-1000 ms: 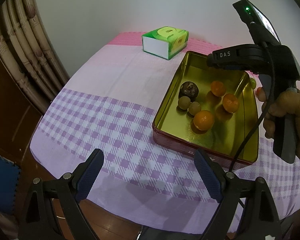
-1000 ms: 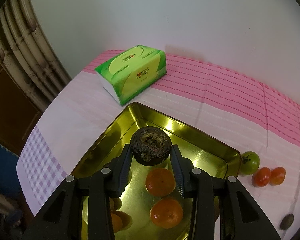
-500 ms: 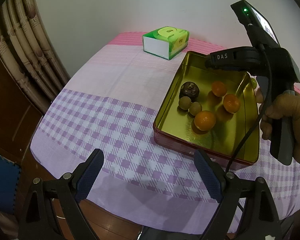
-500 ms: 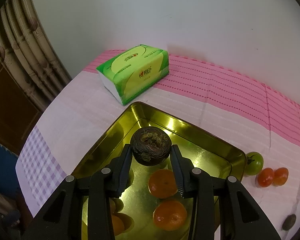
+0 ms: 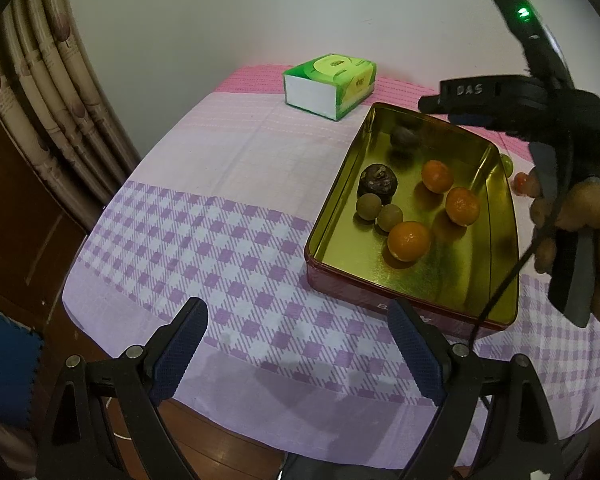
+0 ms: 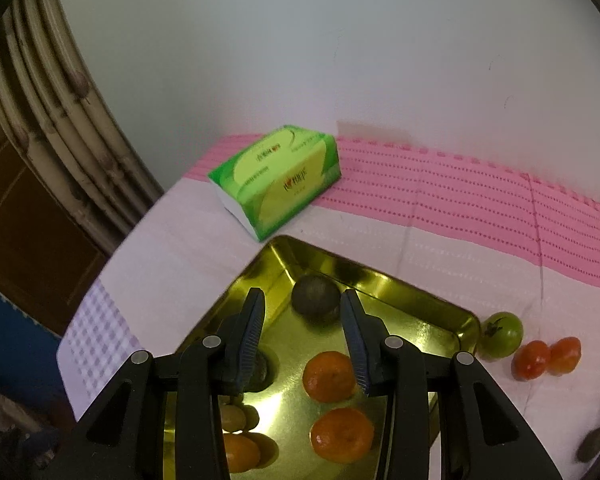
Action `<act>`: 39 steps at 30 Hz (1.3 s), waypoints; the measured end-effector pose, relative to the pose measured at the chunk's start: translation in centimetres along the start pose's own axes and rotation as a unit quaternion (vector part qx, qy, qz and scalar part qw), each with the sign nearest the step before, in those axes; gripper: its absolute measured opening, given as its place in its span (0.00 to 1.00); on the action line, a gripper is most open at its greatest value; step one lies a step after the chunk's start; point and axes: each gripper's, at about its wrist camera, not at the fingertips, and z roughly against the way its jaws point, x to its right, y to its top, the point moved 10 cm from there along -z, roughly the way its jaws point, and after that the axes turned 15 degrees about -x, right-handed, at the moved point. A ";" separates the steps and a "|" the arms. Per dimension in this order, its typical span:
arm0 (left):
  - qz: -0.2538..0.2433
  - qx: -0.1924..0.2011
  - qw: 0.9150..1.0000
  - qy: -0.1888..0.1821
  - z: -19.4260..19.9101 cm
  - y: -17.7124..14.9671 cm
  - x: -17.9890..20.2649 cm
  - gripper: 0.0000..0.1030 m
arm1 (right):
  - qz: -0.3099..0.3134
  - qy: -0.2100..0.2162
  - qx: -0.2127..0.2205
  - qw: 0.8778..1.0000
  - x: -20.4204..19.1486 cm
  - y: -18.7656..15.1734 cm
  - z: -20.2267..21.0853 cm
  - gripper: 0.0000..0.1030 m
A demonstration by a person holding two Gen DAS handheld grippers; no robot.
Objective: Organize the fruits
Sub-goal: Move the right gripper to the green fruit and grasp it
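Observation:
A gold metal tray [image 5: 496,280] [image 6: 400,284] holds three oranges [image 5: 409,240], two small tan fruits [image 5: 368,207] and a dark brown fruit [image 5: 378,179]. A second dark brown fruit [image 6: 315,299] [image 5: 405,136], blurred, lies free in the tray's far corner. My right gripper [image 6: 303,322] is open just above the tray, its jaws either side of that fruit without touching it. My left gripper [image 5: 296,350] is open and empty over the checked cloth near the front edge.
A green tissue pack [image 5: 330,84] [image 6: 278,180] stands behind the tray. A green tomato [image 6: 502,334], two red tomatoes [image 6: 546,357] and a small dark fruit [image 6: 591,444] lie on the cloth right of the tray. Curtain and wall stand at the left.
My right gripper opened and let go of the dark brown fruit, which dropped into the tray's far corner. The left gripper stayed put.

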 end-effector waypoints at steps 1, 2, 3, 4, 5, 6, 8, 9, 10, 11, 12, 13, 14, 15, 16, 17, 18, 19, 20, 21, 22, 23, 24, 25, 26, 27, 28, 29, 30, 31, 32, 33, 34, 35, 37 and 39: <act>-0.001 0.001 1.000 0.001 0.0 0.0 0.0 0.86 | 0.003 0.000 0.009 1.000 0.2 -0.1 0.7 0.40; -0.001 0.001 1.000 0.001 0.0 0.0 0.1 0.86 | 0.006 0.001 0.016 1.000 0.4 -0.1 1.3 0.40; -0.001 0.002 1.000 0.002 0.0 0.0 0.0 0.86 | 0.009 0.000 0.022 1.000 0.6 -0.2 1.9 0.40; -0.001 0.001 1.000 0.003 0.0 -0.1 0.1 0.86 | 0.015 -0.005 0.028 0.999 1.1 -0.3 2.6 0.40; -0.001 0.001 1.000 0.004 0.0 -0.1 0.0 0.86 | 0.021 -0.013 0.034 0.999 1.6 -0.5 3.3 0.40; -0.001 0.001 1.000 0.004 0.0 -0.1 0.1 0.86 | 0.026 -0.019 0.037 0.999 2.2 -0.8 3.9 0.40; -0.001 0.001 1.000 0.005 0.0 -0.1 0.1 0.86 | 0.038 -0.037 0.039 0.998 4.0 -1.5 4.9 0.40; -0.001 0.002 1.000 0.006 0.0 -0.1 0.1 0.86 | 0.040 -0.044 0.037 0.998 4.8 -1.7 5.2 0.40; -0.002 0.002 1.000 0.007 0.0 -0.1 0.1 0.86 | 0.039 -0.049 0.032 0.998 6.1 -2.2 5.5 0.40; -0.003 0.002 1.000 0.008 0.0 -0.1 0.2 0.86 | 0.035 -0.051 0.028 0.998 7.0 -2.5 5.6 0.40; -0.004 0.002 1.000 0.008 0.0 -0.1 0.2 0.86 | 0.030 -0.055 0.023 0.998 8.2 -2.9 5.6 0.40; -0.005 0.002 1.000 0.009 -0.1 -0.2 0.2 0.86 | 0.028 -0.059 0.020 0.998 8.9 -3.1 5.6 0.40; -0.006 0.002 1.000 0.012 -0.1 -0.2 0.3 0.86 | 0.024 -0.063 0.015 0.998 9.9 -3.4 5.6 0.40; -0.007 0.002 1.000 0.014 -0.1 -0.2 0.3 0.86 | 0.020 -0.067 0.013 0.997 10.6 -3.7 5.6 0.40; -0.008 0.003 1.000 0.015 -0.2 -0.3 0.3 0.86 | 0.014 -0.071 0.011 0.997 11.4 -3.9 5.5 0.40; -0.008 0.002 1.000 0.016 -0.2 -0.3 0.4 0.86 | 0.008 -0.071 0.008 0.997 12.1 -4.1 5.4 0.40; -0.008 0.001 1.000 0.016 -0.3 -0.3 0.4 0.86 | 0.005 -0.072 0.006 0.997 12.6 -4.3 5.2 0.40; -0.009 -0.001 1.000 0.018 -0.4 -0.3 0.4 0.86 | 0.005 -0.073 0.005 0.997 13.0 -4.4 5.1 0.40; -0.010 -0.001 1.000 0.019 -0.5 -0.3 0.4 0.86 | 0.006 -0.074 0.003 0.997 13.3 -4.5 4.9 0.40; -0.011 -0.002 1.000 0.020 -0.6 -0.3 0.4 0.86 | 0.008 -0.074 0.001 0.997 13.4 -4.6 4.7 0.40; -0.012 -0.002 1.000 0.020 -0.7 -0.3 0.4 0.86 | 0.011 -0.072 -0.002 0.997 13.5 -4.7 4.5 0.40; -0.012 -0.002 1.000 0.019 -0.7 -0.3 0.4 0.86 | 0.015 -0.071 -0.006 0.997 13.5 -4.7 4.2 0.40; -0.011 0.000 1.000 0.017 -0.6 -0.3 0.4 0.86 | 0.018 -0.071 -0.008 0.997 13.6 -4.8 4.0 0.40; -0.010 0.003 1.000 0.016 -0.6 -0.2 0.4 0.86 | 0.024 -0.069 -0.009 0.997 13.6 -4.7 3.8 0.40; -0.010 0.006 1.000 0.016 -0.5 -0.2 0.4 0.86 | 0.028 -0.066 -0.010 0.997 13.6 -4.6 3.6 0.40; -0.009 0.008 1.000 0.015 -0.5 -0.1 0.4 0.86 | 0.032 -0.064 -0.011 0.997 13.5 -4.5 3.5 0.40; -0.008 0.009 1.000 0.014 -0.5 -0.1 0.4 0.86 | 0.041 -0.068 -0.014 0.997 13.4 -4.4 3.2 0.40; -0.007 0.009 1.000 0.013 -0.6 -0.1 0.4 0.86 | 0.050 -0.072 -0.018 0.996 13.5 -4.3 2.9 0.40; -0.006 0.007 1.000 0.011 -0.7 -0.1 0.4 0.86 | 0.059 -0.075 -0.024 0.995 13.5 -4.2 2.6 0.40; -0.006 0.004 1.000 0.010 -0.8 -0.1 0.4 0.86 | 0.072 -0.071 -0.034 0.994 13.3 -4.2 2.0 0.40; -0.005 0.001 1.000 0.009 -1.0 -0.1 0.4 0.86 | 0.080 -0.067 -0.041 0.994 13.2 -4.2 1.7 0.40; -0.005 -0.001 1.000 0.009 -1.2 -0.1 0.4 0.86 | 0.091 -0.069 -0.048 0.992 13.1 -4.3 1.4 0.40; -0.004 -0.004 1.000 0.008 -1.4 -0.1 0.4 0.86 | 0.105 -0.082 -0.057 0.989 13.2 -4.4 0.9 0.40; -0.003 -0.006 1.000 0.007 -1.5 -0.1 0.3 0.86 | 0.113 -0.093 -0.062 0.987 13.5 -4.4 0.5 0.40; -0.002 -0.009 1.000 0.006 -1.7 -0.1 0.4 0.86 | 0.115 -0.091 -0.069 0.987 13.9 -4.3 -0.1 0.40; -0.004 -0.010 1.000 0.006 -1.7 -0.1 0.5 0.86 | 0.120 -0.095 -0.073 0.985 14.2 -4.0 -0.7 0.40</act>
